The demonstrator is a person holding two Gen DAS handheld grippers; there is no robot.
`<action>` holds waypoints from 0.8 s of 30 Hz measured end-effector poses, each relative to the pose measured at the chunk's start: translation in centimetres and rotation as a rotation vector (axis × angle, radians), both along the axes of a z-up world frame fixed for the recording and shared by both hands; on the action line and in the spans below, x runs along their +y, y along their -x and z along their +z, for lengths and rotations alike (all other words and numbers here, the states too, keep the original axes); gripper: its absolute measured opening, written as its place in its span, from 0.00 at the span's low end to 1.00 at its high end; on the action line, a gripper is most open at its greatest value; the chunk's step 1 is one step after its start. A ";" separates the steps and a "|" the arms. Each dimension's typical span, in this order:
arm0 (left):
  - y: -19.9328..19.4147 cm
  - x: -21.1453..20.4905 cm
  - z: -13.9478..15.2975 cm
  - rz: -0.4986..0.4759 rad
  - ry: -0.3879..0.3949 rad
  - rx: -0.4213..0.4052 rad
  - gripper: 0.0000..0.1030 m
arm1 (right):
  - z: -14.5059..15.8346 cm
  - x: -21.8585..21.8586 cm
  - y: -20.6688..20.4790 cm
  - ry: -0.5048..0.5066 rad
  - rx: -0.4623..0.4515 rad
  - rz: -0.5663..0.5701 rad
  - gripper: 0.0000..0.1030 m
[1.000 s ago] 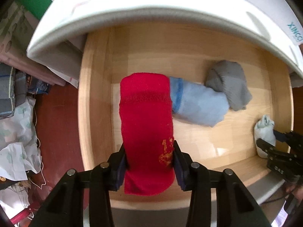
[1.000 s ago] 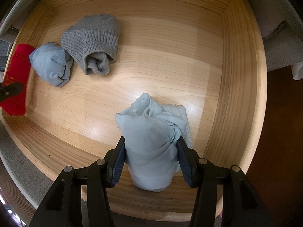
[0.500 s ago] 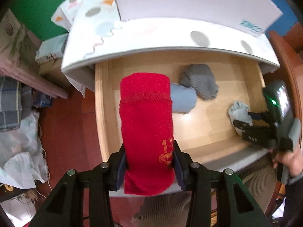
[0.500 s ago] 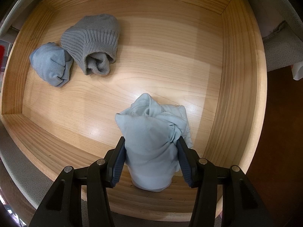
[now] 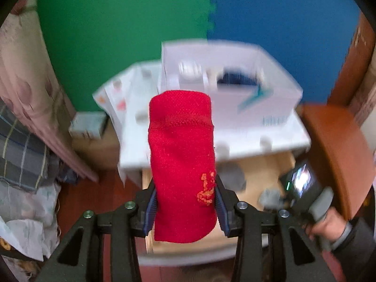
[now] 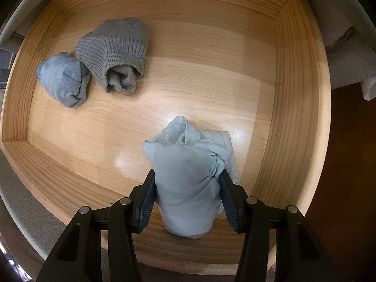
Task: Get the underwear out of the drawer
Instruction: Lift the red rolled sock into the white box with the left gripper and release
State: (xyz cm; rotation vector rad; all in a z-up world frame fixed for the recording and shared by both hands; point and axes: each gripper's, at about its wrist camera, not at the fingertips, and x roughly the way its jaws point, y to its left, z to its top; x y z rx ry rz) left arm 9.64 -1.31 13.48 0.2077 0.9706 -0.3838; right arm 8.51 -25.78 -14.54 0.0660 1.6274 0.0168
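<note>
Since half a second ago my left gripper has carried the red roll well up out of the drawer: where the left wrist view then looked down on the wooden box, it now faces the green and blue wall panels, and the drawer sits low behind the roll. I have the red roll pinched between both left pads near its lower end, and it stands up along the fingers with an orange print on its right side. My right gripper has not shifted; it is down in the drawer near the front right corner, its fingers squeezing the pale blue bundle, which I see over the wooden floor but cannot tell whether it touches it.

Further in, at the back left of the drawer, I see a grey ribbed roll and a blue roll lying touching each other, well apart from the pale blue bundle.

In the blurred left wrist view, I make out a white cabinet top over the drawer, with a white box on it. My right hand shows at the lower right, gripping the handle of the other tool, beside a brown wooden panel. Piled fabric and crumpled paper lie at the left.
</note>
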 end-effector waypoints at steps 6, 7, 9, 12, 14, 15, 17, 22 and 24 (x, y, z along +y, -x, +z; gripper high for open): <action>-3.5 -0.9 5.6 0.026 0.056 -0.134 0.42 | 0.0 0.0 -0.1 -0.001 -0.001 -0.003 0.48; -4.3 -1.3 6.3 0.029 0.058 -0.157 0.42 | 0.0 0.0 -0.1 -0.001 -0.001 -0.001 0.48; -5.7 -2.3 7.2 0.025 0.053 -0.186 0.42 | 0.1 0.0 -0.2 -0.003 -0.003 -0.002 0.48; -8.0 -4.2 7.4 0.029 -0.004 -0.209 0.42 | 0.0 0.0 -0.3 -0.004 -0.004 -0.004 0.48; -9.6 -5.3 7.1 0.027 -0.017 -0.198 0.42 | 0.1 -0.1 -0.3 -0.005 -0.005 -0.004 0.48; -10.0 -5.8 6.9 0.025 -0.020 -0.196 0.42 | 0.1 -0.1 -0.4 -0.006 -0.006 -0.005 0.48; -11.3 -6.8 6.4 0.026 -0.029 -0.192 0.42 | 0.0 -0.2 -0.4 -0.007 -0.008 -0.006 0.48; -13.5 -8.9 4.0 0.020 -0.035 -0.153 0.42 | 0.1 -0.2 -0.4 -0.012 -0.012 -0.007 0.48; -14.3 -9.6 2.7 0.010 -0.042 -0.133 0.42 | 0.0 -0.3 -0.5 -0.015 -0.014 -0.010 0.48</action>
